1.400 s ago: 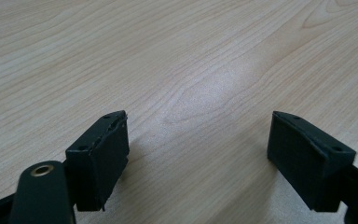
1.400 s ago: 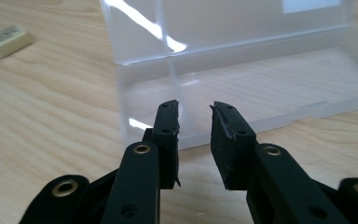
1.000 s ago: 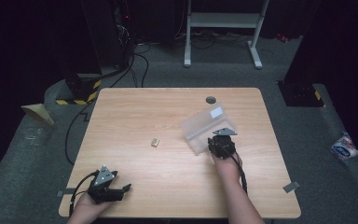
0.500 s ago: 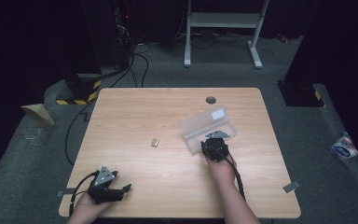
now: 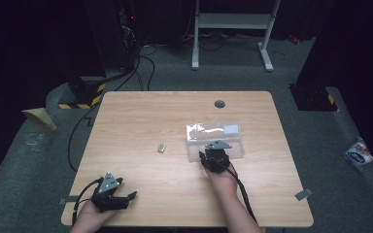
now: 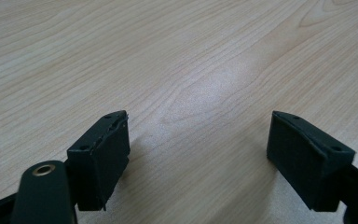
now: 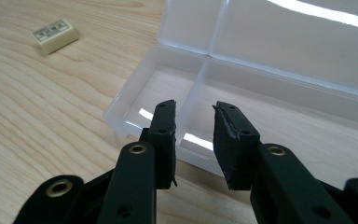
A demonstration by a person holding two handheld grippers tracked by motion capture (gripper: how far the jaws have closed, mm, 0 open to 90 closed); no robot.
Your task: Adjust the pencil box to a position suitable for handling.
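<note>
Left tongs [image 6: 198,154] spread wide, black pads [image 6: 103,158] low at either edge of the frame. Between them, bare pale wood of the bench [image 6: 177,60] (grain running slantwise, a soft sheen near the middle). Nothing gripped.

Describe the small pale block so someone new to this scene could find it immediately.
Start at the wooden table and find the clear plastic box right of centre. The small pale block lies apart, to the box's left: cream, opaque, with dark print on top.
</note>
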